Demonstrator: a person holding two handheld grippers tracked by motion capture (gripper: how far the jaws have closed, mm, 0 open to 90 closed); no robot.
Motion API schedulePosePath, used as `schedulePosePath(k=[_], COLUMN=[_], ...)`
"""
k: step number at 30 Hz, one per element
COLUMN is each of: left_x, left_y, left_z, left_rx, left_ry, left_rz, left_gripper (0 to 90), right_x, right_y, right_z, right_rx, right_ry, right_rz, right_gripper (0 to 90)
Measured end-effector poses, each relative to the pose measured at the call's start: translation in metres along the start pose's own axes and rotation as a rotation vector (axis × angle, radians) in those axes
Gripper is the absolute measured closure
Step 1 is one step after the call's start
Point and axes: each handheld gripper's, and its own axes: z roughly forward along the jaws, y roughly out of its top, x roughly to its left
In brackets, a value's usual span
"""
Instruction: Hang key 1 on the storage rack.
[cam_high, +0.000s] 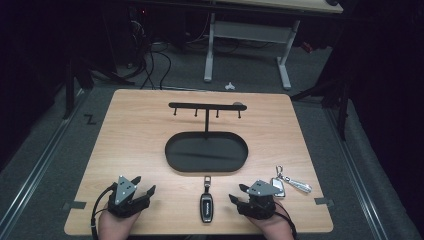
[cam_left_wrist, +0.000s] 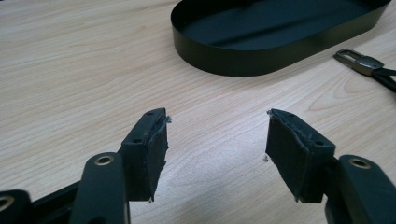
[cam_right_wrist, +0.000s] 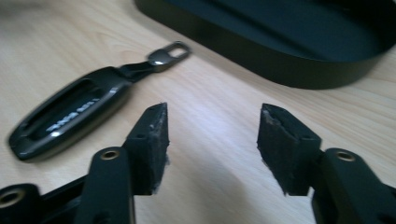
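Both keys lie on the bench (cam_high: 125, 130), none on the hook rack (cam_high: 206, 106) or in the oval tray (cam_high: 172, 161). Your right gripper (cam_right_wrist: 212, 122), jaws released and empty, sits beside the black key fob (cam_right_wrist: 70, 112). Your left gripper (cam_left_wrist: 217, 135) waits released, empty. The silver key (cam_high: 290, 183) remains untouched.

Light: dim room, dark surround, table (cam_high: 150, 125) evenly lit from above | Shadows: soft, short, beneath rack (cam_high: 206, 106) and in tray (cam_high: 206, 151) | Glare: faint sheen on black key fob (cam_right_wrist: 70, 114) | Focus: high view soft, grainy; right gripper view blurred far and left; left gripper view sharper.
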Motion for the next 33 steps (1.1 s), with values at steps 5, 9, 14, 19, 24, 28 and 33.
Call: schedulePosePath(k=[5, 9, 14, 19, 24, 28, 33], left_x=[-0.002, -0.002, -0.003, -0.004, -0.005, -0.006, -0.006], left_y=[-0.001, -0.001, -0.001, -0.001, -0.001, -0.001, -0.001], left_z=[0.001, 0.003, 0.003, 0.004, 0.005, 0.005, 0.005], left_rx=[0.003, 0.009, 0.006, 0.01, 0.014, 0.013, 0.016], left_ry=[-0.007, -0.011, -0.016, -0.017, -0.017, -0.018, -0.023], left_rz=[0.013, 0.018, 0.022, 0.026, 0.035, 0.038, 0.042], left_gripper=[38.5, 38.5, 38.4, 38.4, 38.6, 38.6, 38.6], right_x=[0.016, 0.031, 0.046, 0.059, 0.066, 0.068, 0.058], right_y=[0.005, 0.01, 0.014, 0.013, 0.01, 0.009, 0.007], right_z=[0.005, 0.007, 0.013, 0.021, 0.027, 0.029, 0.025], right_rx=[-0.008, -0.03, -0.036, -0.01, 0.034, 0.05, 0.067], right_ry=[0.066, 0.105, 0.166, 0.203, 0.213, 0.205, 0.165], right_rz=[-0.041, -0.065, -0.086, -0.134, -0.154, -0.17, -0.16], right_gripper=[66.0, 79.2, 89.7, 89.9, 89.9, 90.0, 90.0])
